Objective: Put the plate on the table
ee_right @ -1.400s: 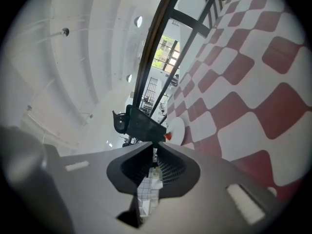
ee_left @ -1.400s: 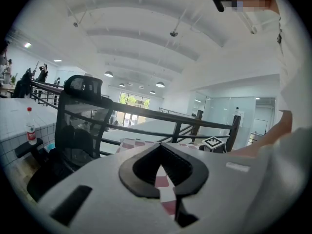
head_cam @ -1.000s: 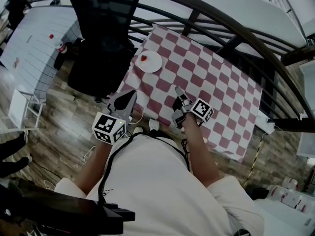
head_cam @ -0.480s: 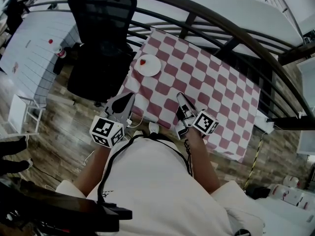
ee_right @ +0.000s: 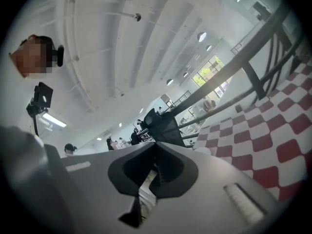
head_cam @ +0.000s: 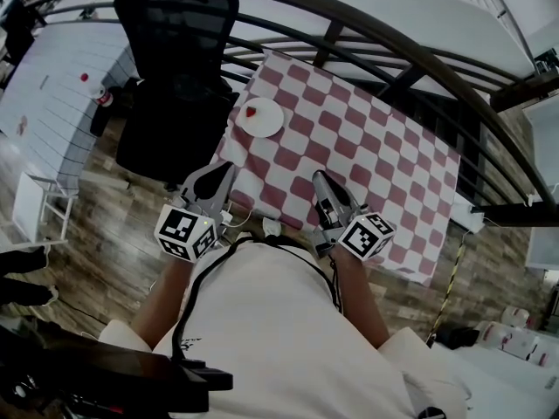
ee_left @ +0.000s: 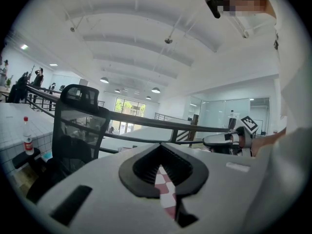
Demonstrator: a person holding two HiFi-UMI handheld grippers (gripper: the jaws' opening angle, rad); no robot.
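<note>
A white plate (head_cam: 262,117) with a small red item (head_cam: 251,111) on it rests on the red-and-white checked table (head_cam: 376,147), near its far left corner. Neither gripper is close to the plate. My left gripper (head_cam: 216,180) hangs off the table's near left edge, jaws together and empty. My right gripper (head_cam: 322,184) hovers over the near edge of the cloth, shut on nothing. In the left gripper view the closed left gripper (ee_left: 161,147) shows only a sliver of cloth through its gap. The right gripper view shows the right gripper (ee_right: 155,146) closed, with the checked cloth (ee_right: 263,135) to its right.
A black office chair (head_cam: 170,68) stands left of the table, close to the plate's corner. A dark curved railing (head_cam: 393,51) runs along the table's far side. A white tiled counter (head_cam: 52,77) with a bottle lies further left. Cables (head_cam: 271,227) hang at the near edge.
Both grippers have drawn back toward my body; the right one left the cloth's middle for its near edge. The plate has stayed where it was.
</note>
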